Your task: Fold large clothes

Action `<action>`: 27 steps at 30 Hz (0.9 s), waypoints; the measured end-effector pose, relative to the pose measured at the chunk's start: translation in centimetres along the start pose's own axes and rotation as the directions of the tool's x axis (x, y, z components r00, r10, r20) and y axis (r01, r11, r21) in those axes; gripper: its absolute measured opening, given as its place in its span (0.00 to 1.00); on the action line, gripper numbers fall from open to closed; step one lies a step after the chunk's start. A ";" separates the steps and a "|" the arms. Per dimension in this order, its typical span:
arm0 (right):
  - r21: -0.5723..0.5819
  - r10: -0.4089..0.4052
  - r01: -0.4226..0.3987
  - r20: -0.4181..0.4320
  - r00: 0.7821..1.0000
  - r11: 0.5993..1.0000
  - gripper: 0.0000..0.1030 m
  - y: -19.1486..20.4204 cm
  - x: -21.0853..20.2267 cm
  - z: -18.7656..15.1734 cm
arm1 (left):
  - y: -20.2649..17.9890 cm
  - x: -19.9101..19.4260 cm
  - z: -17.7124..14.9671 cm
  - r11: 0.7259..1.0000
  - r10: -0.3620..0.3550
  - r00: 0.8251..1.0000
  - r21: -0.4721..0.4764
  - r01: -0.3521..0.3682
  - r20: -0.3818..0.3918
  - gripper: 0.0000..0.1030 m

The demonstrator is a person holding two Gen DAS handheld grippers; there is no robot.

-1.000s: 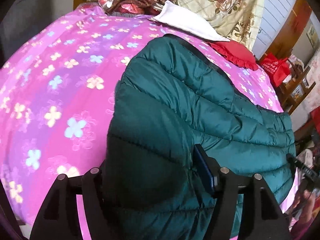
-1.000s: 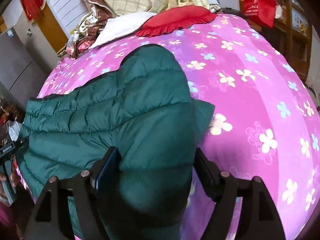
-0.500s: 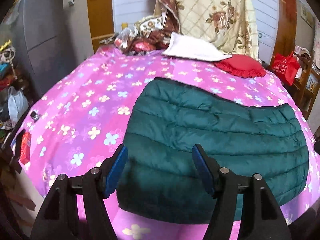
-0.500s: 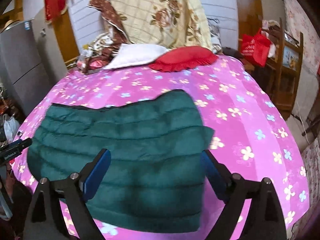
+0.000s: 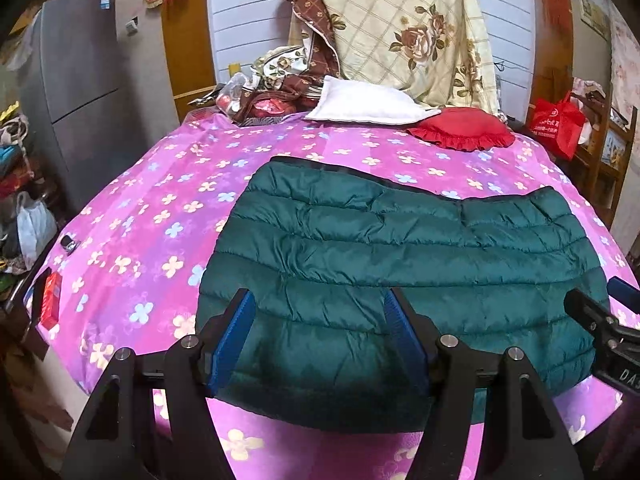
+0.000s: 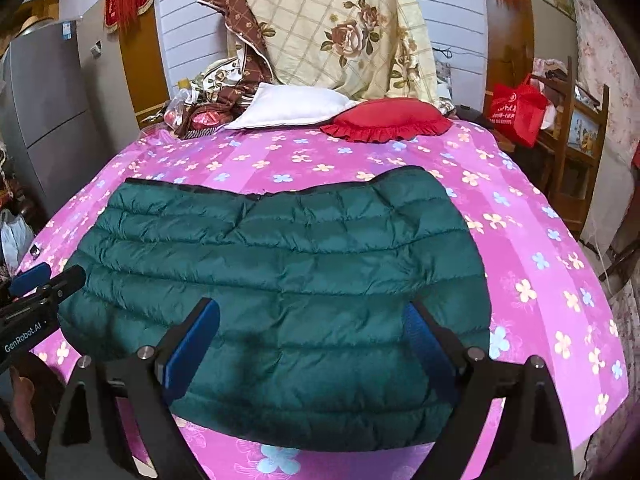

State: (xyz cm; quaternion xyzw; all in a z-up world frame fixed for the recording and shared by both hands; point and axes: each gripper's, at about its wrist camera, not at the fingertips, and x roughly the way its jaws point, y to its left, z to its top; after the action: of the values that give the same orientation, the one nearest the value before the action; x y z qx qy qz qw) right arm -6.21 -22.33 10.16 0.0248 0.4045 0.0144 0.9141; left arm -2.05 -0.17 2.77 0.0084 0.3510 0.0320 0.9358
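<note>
A dark green quilted down jacket [image 5: 400,256] lies folded flat on the pink flowered bedspread [image 5: 160,208], near the bed's front edge; it also shows in the right wrist view [image 6: 280,256]. My left gripper [image 5: 320,320] is open and empty, raised above the jacket's near left part. My right gripper [image 6: 312,332] is open and empty, above the jacket's near right part. The right gripper's body shows at the right edge of the left wrist view [image 5: 600,320], and the left gripper's body shows at the left edge of the right wrist view [image 6: 36,300].
A white pillow [image 5: 368,102], a red frilled cushion [image 5: 464,126] and a heap of floral bedding [image 5: 400,32] lie at the head of the bed. A grey fridge [image 5: 80,92] stands left. A red bag [image 5: 558,122] and wooden shelves stand right.
Both grippers let go of the jacket, opened and pulled back and up from it. The jacket now lies flat on the bed, seen from farther away.
</note>
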 end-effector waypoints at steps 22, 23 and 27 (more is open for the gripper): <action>-0.001 -0.068 0.068 -0.004 0.998 0.998 0.95 1.0 0.6 -0.5 | -1.1 1.0 -1.1 1.000 -0.028 0.999 -0.008 0.028 -0.019 0.48; -0.003 -0.068 0.068 -0.004 0.998 0.998 0.95 1.1 0.6 -0.5 | -1.1 1.0 -1.2 1.000 -0.030 0.999 -0.009 0.030 -0.019 0.48; -0.006 -0.071 0.071 -0.012 0.997 0.997 0.95 1.1 0.9 -0.5 | -1.1 1.2 -1.2 0.999 -0.032 0.999 -0.013 0.032 -0.022 0.48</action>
State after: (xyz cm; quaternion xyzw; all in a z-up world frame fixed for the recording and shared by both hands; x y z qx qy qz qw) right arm -6.01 -21.17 9.25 0.0079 0.4105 -0.0169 0.9116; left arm -1.89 -1.25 1.03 -0.0033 0.3614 0.0193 0.9322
